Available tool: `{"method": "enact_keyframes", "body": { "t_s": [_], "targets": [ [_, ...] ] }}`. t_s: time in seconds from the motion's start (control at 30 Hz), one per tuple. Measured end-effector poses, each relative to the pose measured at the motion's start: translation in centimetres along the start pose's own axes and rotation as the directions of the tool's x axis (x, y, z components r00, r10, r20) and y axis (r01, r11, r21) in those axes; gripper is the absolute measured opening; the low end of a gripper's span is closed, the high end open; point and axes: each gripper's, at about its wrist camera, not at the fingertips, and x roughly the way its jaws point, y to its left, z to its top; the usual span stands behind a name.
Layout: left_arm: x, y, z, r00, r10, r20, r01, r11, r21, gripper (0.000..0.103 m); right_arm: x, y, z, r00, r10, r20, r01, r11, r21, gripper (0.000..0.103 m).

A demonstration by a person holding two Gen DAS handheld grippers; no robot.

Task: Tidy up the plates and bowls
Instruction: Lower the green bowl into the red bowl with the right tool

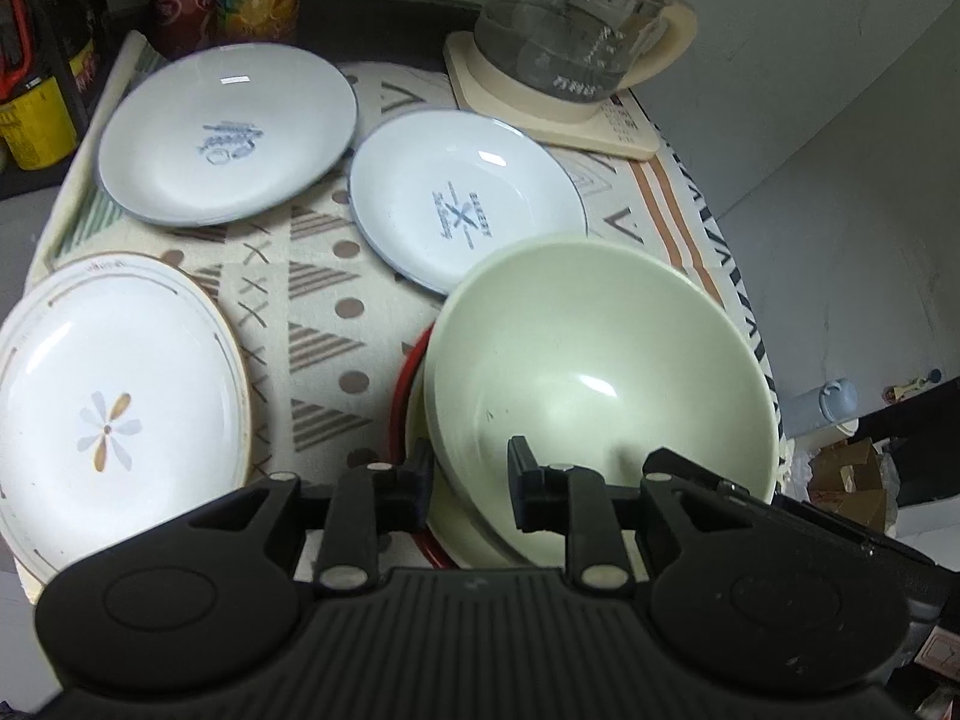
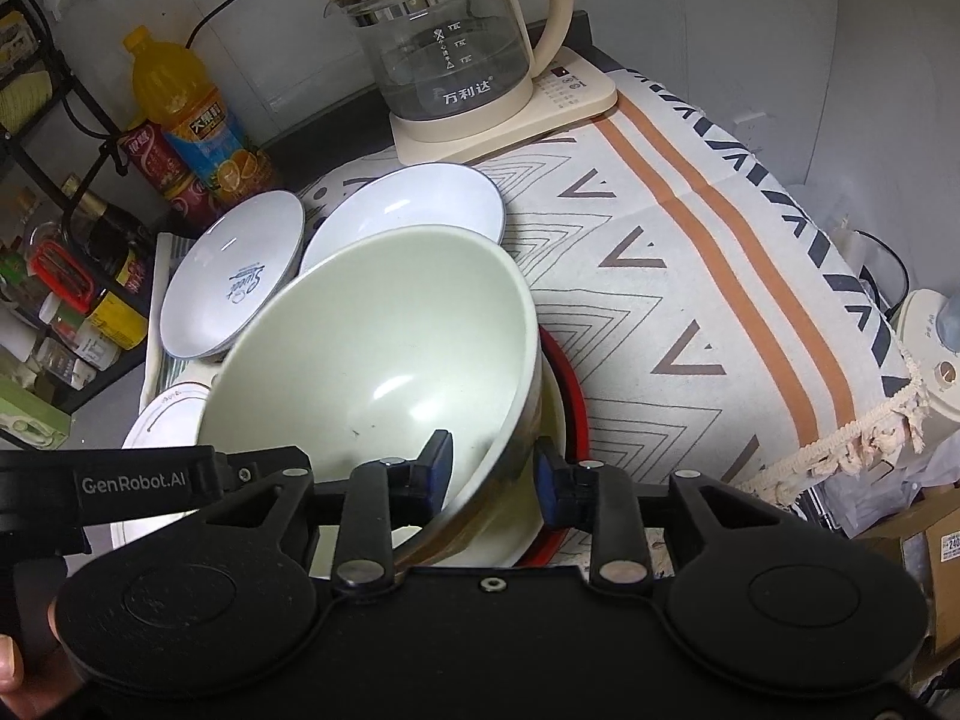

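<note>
We had the green bowl [image 1: 591, 372] tilted above a second bowl [image 2: 528, 531] that sat in a red-rimmed dish [image 2: 570, 396] near the front right edge of the surface [image 2: 690, 276]. Our left claw [image 1: 471, 477] straddled the bowl's near rim, one finger outside and one inside, though we could not tell whether it truly pinched. Our right claw [image 2: 489, 471] stood the same way on the other side, its blue pads [image 2: 441, 468] close to the wall; there too the contact was unclear. Three plates lay apart on the cloth: a flower plate [image 1: 114, 396] at the front left, a blue-rimmed plate [image 1: 231, 132] toward the back left, and another [image 1: 459, 204] mid-surface before the kettle [image 2: 444, 42]. To nest the bowl well, we judged we should level it first, centre it over the lower bowl, lower both claws together, and only then let go.
</note>
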Motion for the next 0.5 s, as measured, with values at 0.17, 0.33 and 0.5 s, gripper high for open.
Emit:
{"method": "enact_keyframes", "body": {
  "t_s": [0.17, 0.33, 0.5],
  "targets": [
    [-0.6, 0.2, 0.0, 1.000, 0.013, 0.012, -0.013, 1.000, -0.004, 0.024, -0.3, 0.0, -0.1, 1.000, -0.004, 0.004, 0.004, 1.000, 0.005, 0.031],
    [-1.3, 0.0, 0.0, 0.999, 0.004, 0.047, -0.005, 1.000, 0.018, 0.029, -1.0, -0.3, 0.0, 0.999, -0.010, 0.031, 0.009, 1.000, 0.013, 0.034],
    [-1.9, 0.0, 0.1, 0.998, 0.010, 0.060, -0.011, 1.000, 0.023, 0.036, -1.5, -0.7, -0.2, 0.999, -0.009, 0.048, 0.008, 1.000, 0.029, 0.034]
  ]
}}
